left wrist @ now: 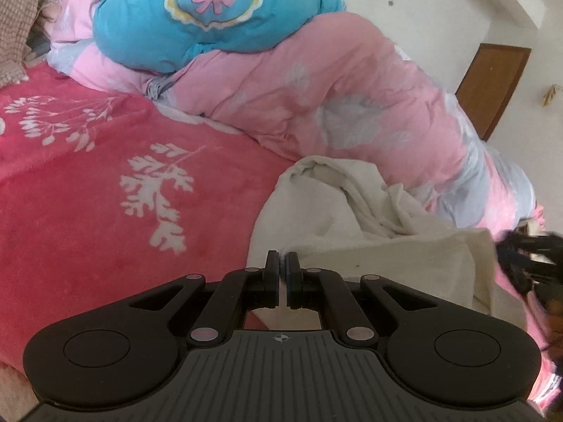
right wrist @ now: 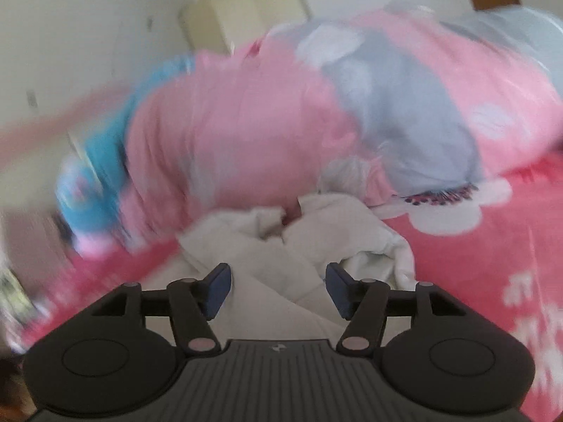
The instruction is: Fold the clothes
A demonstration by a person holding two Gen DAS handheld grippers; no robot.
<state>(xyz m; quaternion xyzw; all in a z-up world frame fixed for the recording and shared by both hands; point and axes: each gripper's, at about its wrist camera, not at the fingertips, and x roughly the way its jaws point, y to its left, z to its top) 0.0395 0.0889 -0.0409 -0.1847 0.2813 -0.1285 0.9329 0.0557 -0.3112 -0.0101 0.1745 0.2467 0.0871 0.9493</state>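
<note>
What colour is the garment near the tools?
Cream white garment, plain, without pattern; the left wrist view shows it best.

light: soft, even, no glare | left wrist: sharp, edges fisheye-bent | right wrist: heavy motion blur

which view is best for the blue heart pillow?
Left wrist: the blue heart pillow is sharp, showing its heart patch and pink bow, resting atop the pink quilt. Right wrist shows only a motion-blurred blue smear at left.
</note>
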